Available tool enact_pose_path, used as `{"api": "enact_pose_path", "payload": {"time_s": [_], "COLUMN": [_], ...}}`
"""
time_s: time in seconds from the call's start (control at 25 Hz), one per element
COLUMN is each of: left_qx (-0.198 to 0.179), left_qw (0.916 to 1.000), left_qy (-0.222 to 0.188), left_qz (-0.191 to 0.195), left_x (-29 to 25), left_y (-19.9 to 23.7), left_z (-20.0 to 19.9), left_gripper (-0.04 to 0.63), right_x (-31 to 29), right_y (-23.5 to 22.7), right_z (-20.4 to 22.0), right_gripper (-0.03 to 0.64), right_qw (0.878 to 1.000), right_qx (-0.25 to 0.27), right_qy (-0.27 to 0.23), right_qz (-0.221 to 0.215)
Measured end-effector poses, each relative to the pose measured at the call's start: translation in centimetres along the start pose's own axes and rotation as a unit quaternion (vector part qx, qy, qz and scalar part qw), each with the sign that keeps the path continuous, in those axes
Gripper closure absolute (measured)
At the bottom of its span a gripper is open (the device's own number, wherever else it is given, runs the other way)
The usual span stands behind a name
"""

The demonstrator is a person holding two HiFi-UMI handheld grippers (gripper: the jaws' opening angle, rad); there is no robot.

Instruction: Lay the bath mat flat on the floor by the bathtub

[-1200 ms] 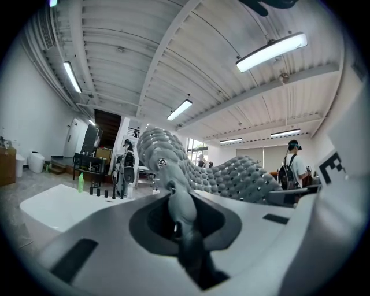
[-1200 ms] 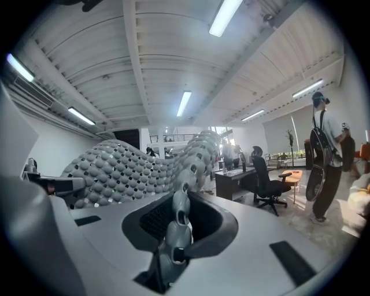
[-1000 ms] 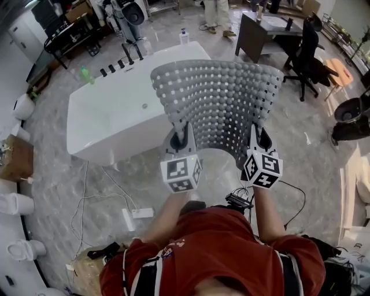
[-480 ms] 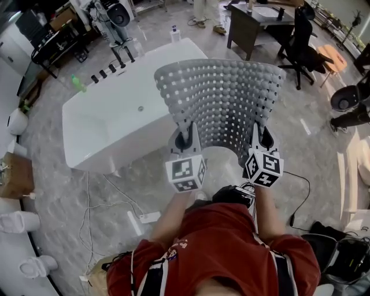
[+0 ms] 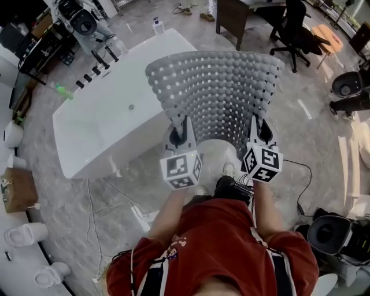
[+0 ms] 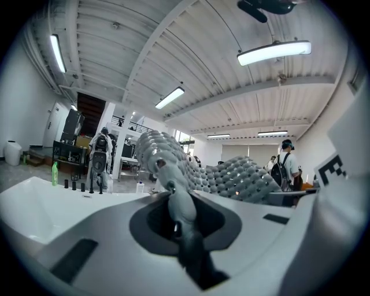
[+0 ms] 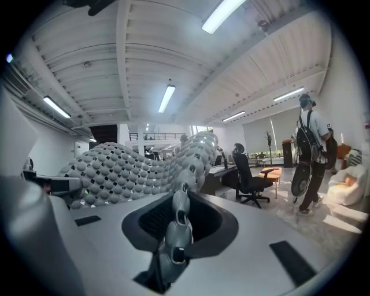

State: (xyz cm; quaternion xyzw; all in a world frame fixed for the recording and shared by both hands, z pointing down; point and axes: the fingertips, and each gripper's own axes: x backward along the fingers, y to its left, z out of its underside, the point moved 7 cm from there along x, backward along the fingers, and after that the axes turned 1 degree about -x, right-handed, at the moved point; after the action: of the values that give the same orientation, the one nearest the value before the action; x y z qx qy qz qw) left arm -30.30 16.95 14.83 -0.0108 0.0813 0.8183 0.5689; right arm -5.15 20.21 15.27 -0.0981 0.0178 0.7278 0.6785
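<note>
A grey perforated rubber bath mat (image 5: 218, 95) hangs spread in the air between my two grippers, above the floor beside the white bathtub (image 5: 110, 113). My left gripper (image 5: 179, 134) is shut on the mat's near left corner, and my right gripper (image 5: 258, 132) is shut on its near right corner. In the left gripper view the mat's edge (image 6: 173, 199) runs pinched between the jaws, the left gripper (image 6: 180, 228) closed on it. In the right gripper view the bumpy mat (image 7: 127, 167) arches away to the left from the right gripper (image 7: 176, 231).
Marble floor (image 5: 133, 179) lies below, with a white power strip and cables (image 5: 141, 218) near my feet. A dark desk (image 5: 234, 14) and office chair (image 5: 295, 26) stand beyond the mat. Toilets (image 5: 23, 234) line the left edge. A person with a backpack (image 7: 309, 156) stands at right.
The view has shifted: the bathtub slid toward the upper left and the mat sits slightly lower in frame. Both grippers keep their hold on the mat's corners.
</note>
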Motion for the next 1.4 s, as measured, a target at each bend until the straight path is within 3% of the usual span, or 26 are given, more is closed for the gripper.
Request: {"api": "enact_pose_path", "payload": {"time_s": [0.4, 0.84, 1.4], "left_qx": [-0.012, -0.018, 0.001], "left_qw": [0.9992, 0.9953, 0.9863], "left_qy": [0.037, 0.095, 0.162], "left_qz": [0.0, -0.004, -0.029], "left_x": [-6.6, -12.2, -17.1], "left_y": [-3.1, -7.1, -12.4], "left_z": [1.2, 5.0, 13.0], "left_gripper": [0.546, 0.546, 0.548], "right_x": [-5.9, -10.8, -14.3], "right_y": [-5.3, -11.2, -19.5], "right_z": [0.7, 4.1, 10.0], "right_gripper": [0.546, 0.547, 0.548], "right_qw": [0.999, 0.996, 0.988], "right_qx": [0.0, -0.013, 0.002], "right_qy": [0.035, 0.09, 0.157], "right_qz": [0.003, -0.009, -0.014]}}
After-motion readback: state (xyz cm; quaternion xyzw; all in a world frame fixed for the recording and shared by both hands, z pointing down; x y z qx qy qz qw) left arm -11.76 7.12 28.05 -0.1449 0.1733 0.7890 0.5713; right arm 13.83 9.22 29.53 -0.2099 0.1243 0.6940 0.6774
